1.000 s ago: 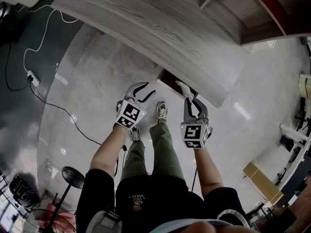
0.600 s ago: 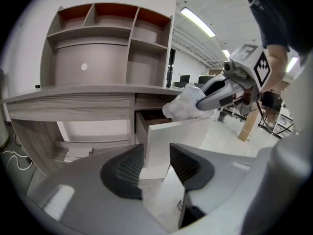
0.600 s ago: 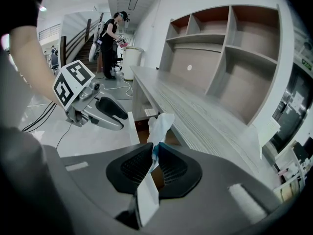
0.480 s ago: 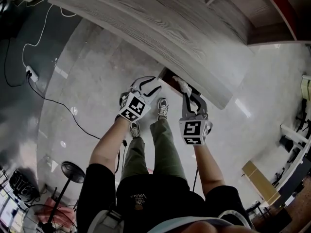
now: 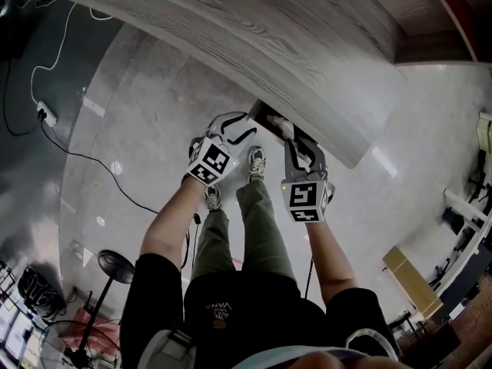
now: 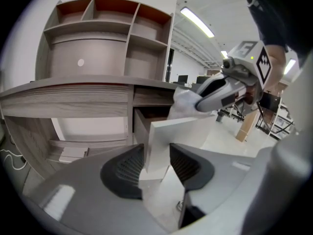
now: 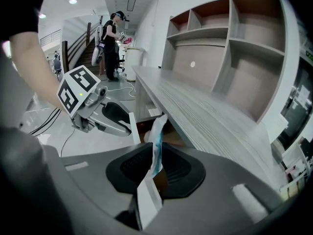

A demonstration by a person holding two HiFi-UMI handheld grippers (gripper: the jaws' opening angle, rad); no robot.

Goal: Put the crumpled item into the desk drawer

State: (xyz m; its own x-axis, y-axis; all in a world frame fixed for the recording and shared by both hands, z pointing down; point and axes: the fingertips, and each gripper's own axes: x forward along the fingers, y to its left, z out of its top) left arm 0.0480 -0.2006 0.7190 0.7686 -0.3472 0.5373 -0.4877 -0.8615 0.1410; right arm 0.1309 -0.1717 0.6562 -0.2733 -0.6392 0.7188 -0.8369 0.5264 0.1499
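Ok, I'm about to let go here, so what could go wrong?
The crumpled wrapper in the right tool hangs close to the desk edge and drawer front; released now, it might catch or drop outside the drawer. The left tool straddles that front with jaws apart, so a bump could slide it shut.

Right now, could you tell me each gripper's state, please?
Left gripper: open around the drawer front.
Right gripper: closed on the crumpled item.
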